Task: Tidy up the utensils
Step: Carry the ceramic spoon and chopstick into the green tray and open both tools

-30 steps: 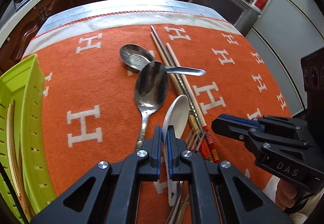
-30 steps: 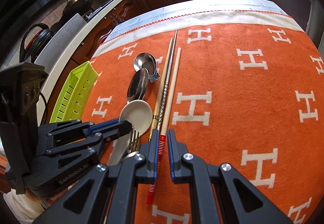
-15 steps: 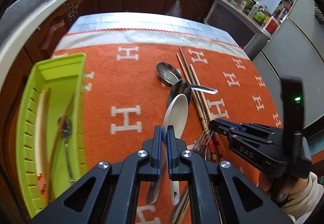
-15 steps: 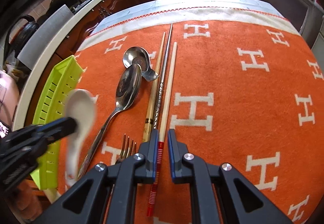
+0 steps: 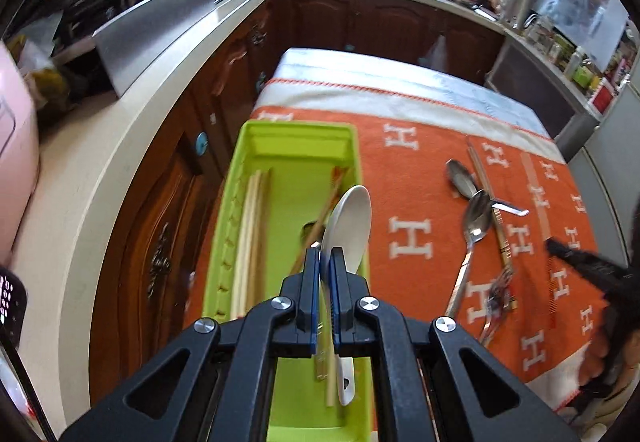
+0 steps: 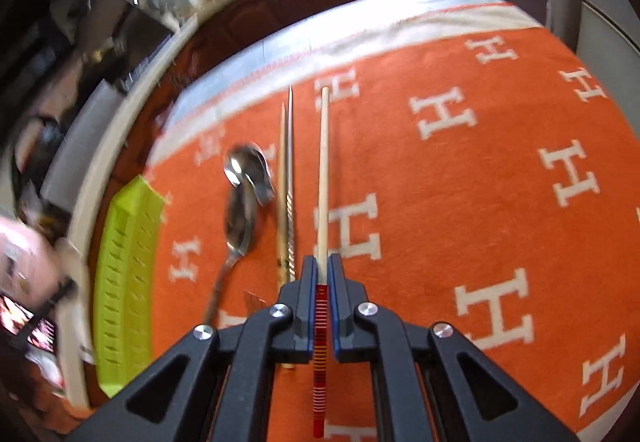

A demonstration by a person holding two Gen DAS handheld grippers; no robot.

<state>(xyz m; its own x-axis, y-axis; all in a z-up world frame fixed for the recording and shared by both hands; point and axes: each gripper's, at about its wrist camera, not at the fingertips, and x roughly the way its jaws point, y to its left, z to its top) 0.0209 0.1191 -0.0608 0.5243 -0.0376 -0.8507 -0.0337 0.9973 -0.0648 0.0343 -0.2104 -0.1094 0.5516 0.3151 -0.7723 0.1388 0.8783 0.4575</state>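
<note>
My left gripper (image 5: 325, 257) is shut on a white ceramic spoon (image 5: 347, 221) and holds it above the right side of the lime-green utensil tray (image 5: 280, 140). The tray holds pale chopsticks (image 5: 250, 238) and a red-tipped chopstick (image 5: 324, 206). My right gripper (image 6: 322, 267) is shut on a pale chopstick with a red striped end (image 6: 323, 170), lifted over the orange cloth. Two metal spoons (image 6: 244, 198), two more chopsticks (image 6: 287, 178) and a fork (image 5: 498, 294) lie on the cloth.
The orange cloth with white H letters (image 6: 460, 182) covers the table. The green tray also shows in the right wrist view (image 6: 128, 270) at the table's left edge. Dark wood cabinets (image 5: 224, 90) and a countertop (image 5: 132, 146) stand left and behind.
My left gripper carried the white spoon left from the cloth to over the green tray. My right gripper lifted the red-ended chopstick off the cloth, away from the other chopsticks.
</note>
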